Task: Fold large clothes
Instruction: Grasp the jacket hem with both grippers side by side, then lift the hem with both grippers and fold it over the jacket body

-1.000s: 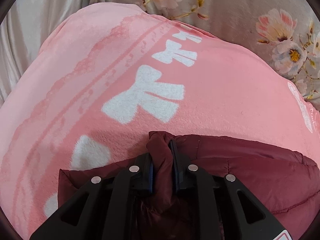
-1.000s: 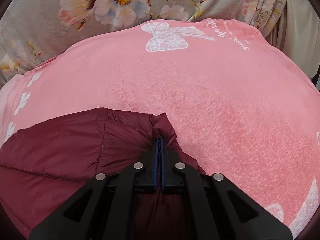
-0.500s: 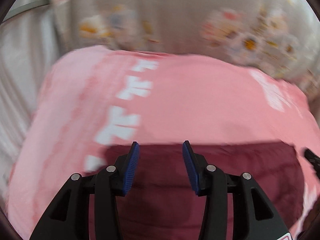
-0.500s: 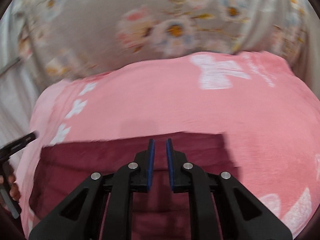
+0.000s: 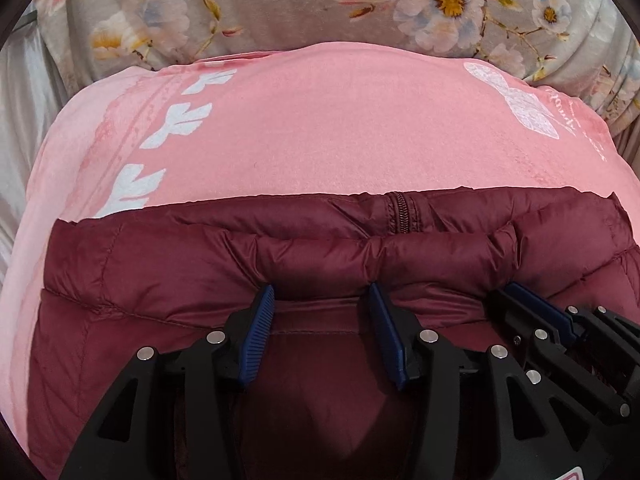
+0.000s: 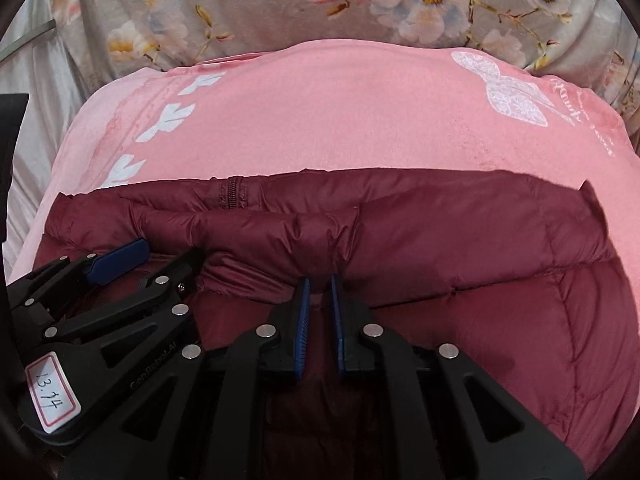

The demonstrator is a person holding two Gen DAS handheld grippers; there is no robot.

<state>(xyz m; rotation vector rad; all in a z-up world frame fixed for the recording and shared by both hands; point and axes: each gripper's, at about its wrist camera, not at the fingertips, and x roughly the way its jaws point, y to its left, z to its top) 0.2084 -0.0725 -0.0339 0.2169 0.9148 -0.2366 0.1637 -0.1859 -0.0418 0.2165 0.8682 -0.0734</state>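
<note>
A maroon puffer jacket [image 5: 160, 280] [image 6: 480, 240] lies folded on a pink blanket [image 5: 340, 120] [image 6: 340, 120], its zipper [image 5: 400, 216] [image 6: 232, 196] at the far edge. My left gripper [image 5: 320, 296] hovers over the jacket's puffy fold. Its jaws are opening, and no fabric is pinched between them. My right gripper [image 6: 320, 284] sits just to its right, jaws closing to a narrow gap; the pads [image 6: 302, 312] press on nothing. Each gripper shows in the other's view: right fingers [image 5: 536, 312], left fingers [image 6: 118, 266].
A grey floral cloth [image 5: 280, 8] [image 6: 260, 12] lies beyond the blanket. Pale satin fabric [image 5: 20, 100] runs along the left side. A dark object [image 6: 10, 140] stands at the left edge of the right wrist view.
Both grippers, shut on jacket fabric a second ago, have let go. They moved inward and now sit side by side over the jacket's middle. The jacket lies flatter.
</note>
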